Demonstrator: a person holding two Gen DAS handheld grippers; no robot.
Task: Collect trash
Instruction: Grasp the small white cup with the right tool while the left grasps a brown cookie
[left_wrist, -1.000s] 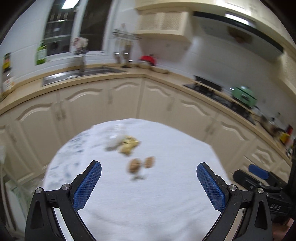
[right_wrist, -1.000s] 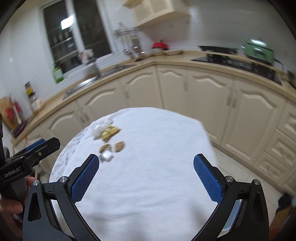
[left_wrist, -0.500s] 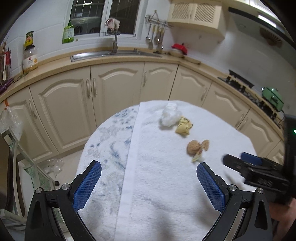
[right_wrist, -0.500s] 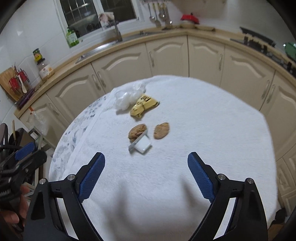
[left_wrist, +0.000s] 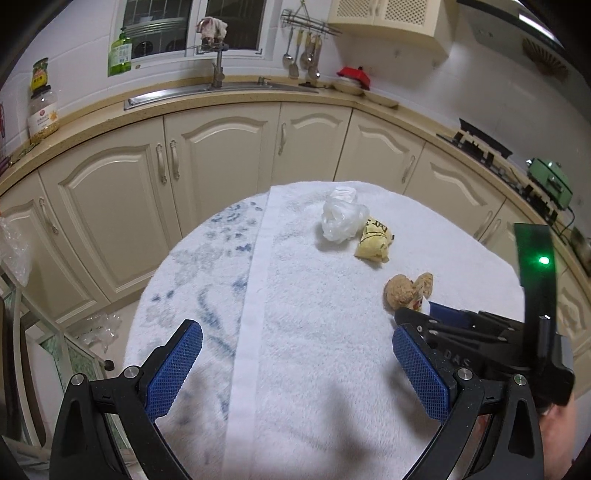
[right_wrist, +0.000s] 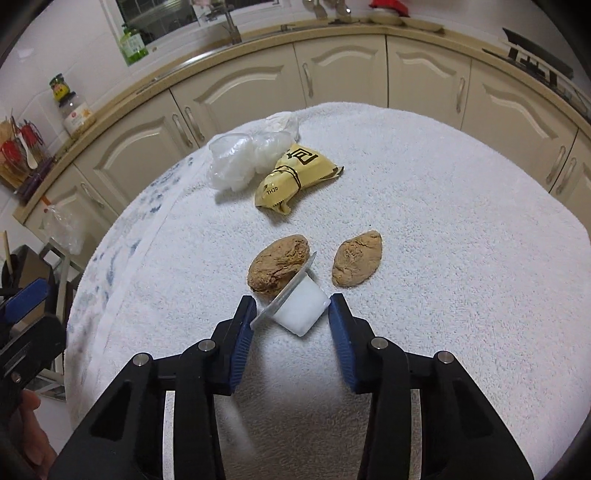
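On the white towel-covered round table lie a small white plastic cup on its side, two brown lumps, a yellow wrapper and a crumpled clear plastic bag. My right gripper is low over the towel with its jaws narrowed around the cup, the pads close to its sides, apparently not clamped. My left gripper is wide open and empty over the table's left part. In the left wrist view the bag, wrapper and lumps lie ahead to the right.
Cream kitchen cabinets curve behind the table, with a sink and tap and a stove on the counter. The floor at left holds a rack with plastic bags. The towel's near part is bare.
My right gripper has dropped to the white cup and narrowed its jaws around it. My left gripper has swung left and stayed open.
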